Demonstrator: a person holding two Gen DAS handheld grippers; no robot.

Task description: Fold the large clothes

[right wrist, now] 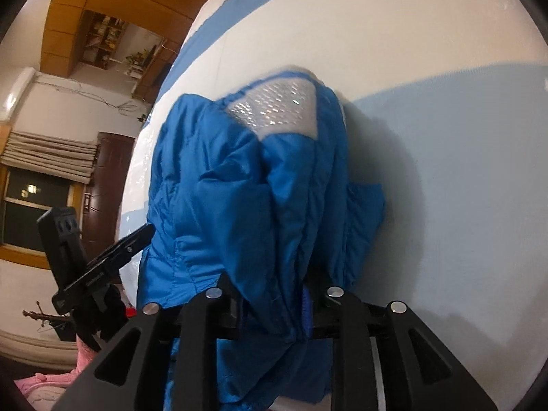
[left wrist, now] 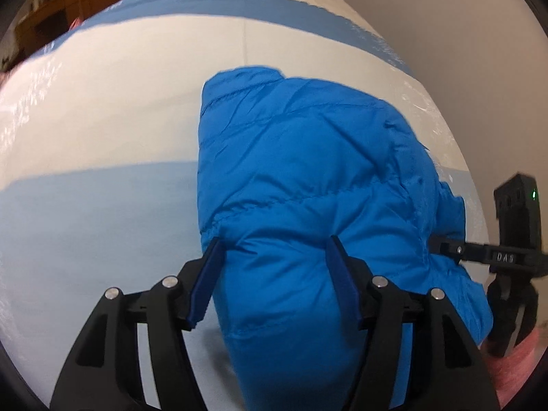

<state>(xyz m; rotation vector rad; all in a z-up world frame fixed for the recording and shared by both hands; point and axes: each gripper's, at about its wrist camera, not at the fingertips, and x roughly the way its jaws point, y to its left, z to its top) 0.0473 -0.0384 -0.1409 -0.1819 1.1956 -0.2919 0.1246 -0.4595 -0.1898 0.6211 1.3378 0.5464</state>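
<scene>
Bunching up between both grippers, a blue puffer jacket [left wrist: 301, 171] lies folded on a bed cover [left wrist: 102, 120] of white and pale blue bands; the left gripper [left wrist: 274, 267] has its blue-padded fingers [left wrist: 205, 281] set fairly wide around a thick padded fold, both pads touching the fabric; the right gripper [right wrist: 274, 294] has its fingers drawn narrow, pinching a gathered edge of the jacket, which hides the pads almost wholly; a silvery patterned lining [right wrist: 274, 109] shows at the jacket's far end; a pink sleeve [left wrist: 513, 370] shows beside the right gripper.
</scene>
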